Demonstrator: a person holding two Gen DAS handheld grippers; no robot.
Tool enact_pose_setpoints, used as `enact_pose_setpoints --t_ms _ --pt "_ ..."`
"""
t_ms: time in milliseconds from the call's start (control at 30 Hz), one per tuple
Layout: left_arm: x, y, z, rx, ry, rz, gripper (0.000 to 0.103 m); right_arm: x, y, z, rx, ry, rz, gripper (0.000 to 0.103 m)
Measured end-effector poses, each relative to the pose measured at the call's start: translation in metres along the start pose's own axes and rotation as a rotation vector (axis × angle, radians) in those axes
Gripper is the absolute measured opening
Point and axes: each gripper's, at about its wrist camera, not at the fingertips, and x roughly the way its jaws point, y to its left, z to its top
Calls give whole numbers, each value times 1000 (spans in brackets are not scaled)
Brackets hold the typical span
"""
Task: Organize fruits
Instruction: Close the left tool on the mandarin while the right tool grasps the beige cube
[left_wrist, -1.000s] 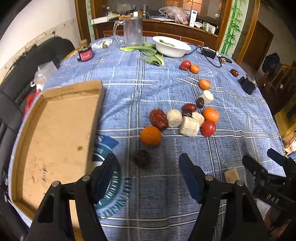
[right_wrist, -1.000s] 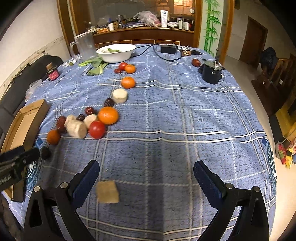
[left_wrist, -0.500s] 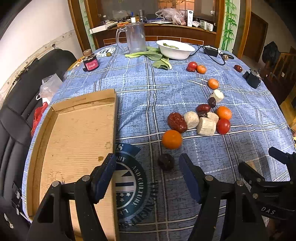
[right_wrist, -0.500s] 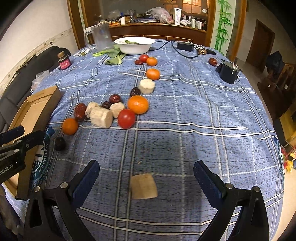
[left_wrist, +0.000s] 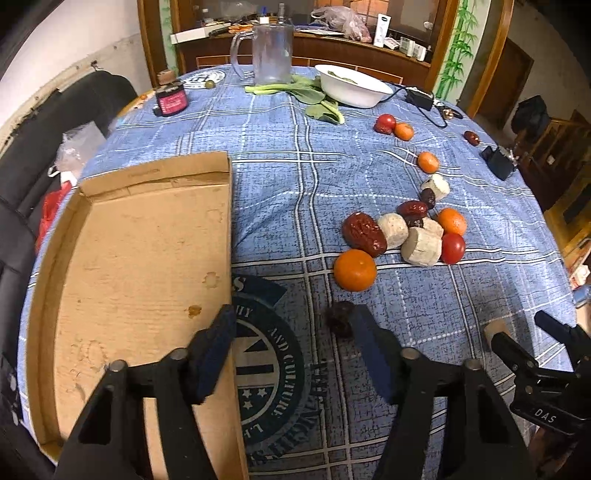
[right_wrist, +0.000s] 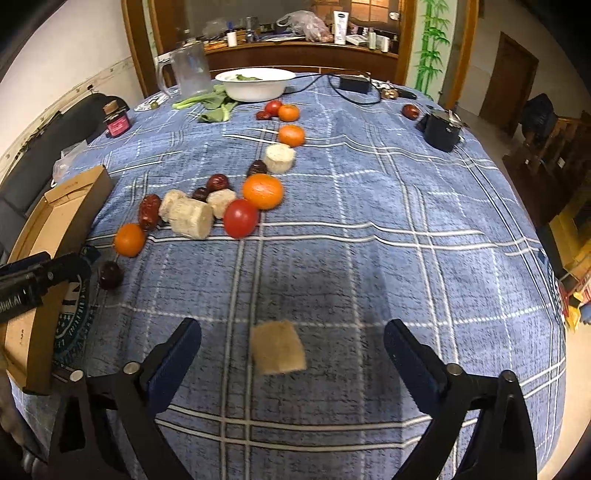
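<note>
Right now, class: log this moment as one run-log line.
left gripper: open, closing by dark fruit | right gripper: open around tan chunk | cardboard tray: empty

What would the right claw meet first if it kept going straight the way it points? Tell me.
Probably the tan block lying on the blue checked tablecloth, between the right claw's open jaws. Nothing else shows in that line, though depth is hard to judge.
</note>
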Motion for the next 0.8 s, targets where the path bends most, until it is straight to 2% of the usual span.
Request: enact_pose_setpoints --t_ms 100,300,467,733,800 --pt "7 -2 6 5 20 -57 53 -1 -5 -5 7 4 2 93" --pt "19 -19 10 78 58 -145 52 4 -7 -11 1 26 23 85" --pt "29 -31 14 131 72 -142 52 11 -5 -10 -1 34 40 83" --pt "56 -44 29 170 113 -108 52 21 2 -8 -23 56 77 74" --pt "63 -48 28 180 134 -102 49 22 3 -8 -33 53 75 71"
